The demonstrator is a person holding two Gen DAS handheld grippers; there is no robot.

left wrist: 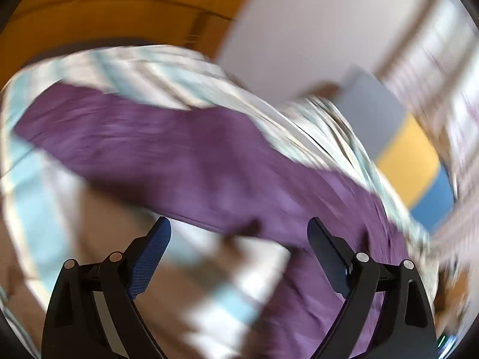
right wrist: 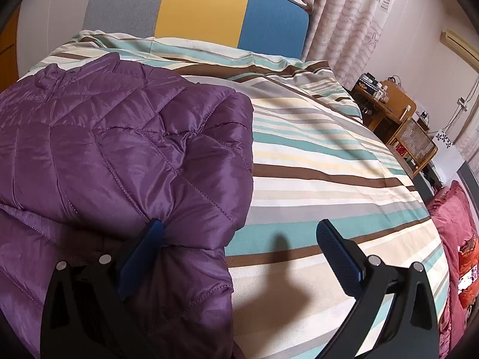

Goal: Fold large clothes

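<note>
Purple quilted jacket (right wrist: pixel 119 149) lies on a bed with a striped cover (right wrist: pixel 329 155) of cream, teal, brown and grey bands; the jacket takes up the left part of the right wrist view, one layer doubled over another, stitching lines plain on the shiny fabric. Right gripper (right wrist: pixel 239 233) hangs low over the jacket's near edge, jaws spread wide, nothing pinched; its left finger (right wrist: pixel 143 251) sits right at a fold of the purple fabric, whether touching or just above I cannot tell, while the other finger stands over bare striped cover. Headboard (right wrist: pixel 203 9) behind the bed in grey, yellow and blue panels. Patterned curtain (right wrist: pixel 353 15) to its right, a small wooden table (right wrist: pixel 386 104) with clutter farther right, a red cushion (right wrist: pixel 455 227) at the bed's right edge. Left wrist view is heavily smeared. Left gripper (left wrist: pixel 239 233) shows jaws spread wide with nothing between them; the jacket (left wrist: pixel 179 155) runs as a purple band across the frame beyond the fingertips, striped cover (left wrist: pixel 39 209) around it, an orange surface (left wrist: pixel 89 15) along the top.
</note>
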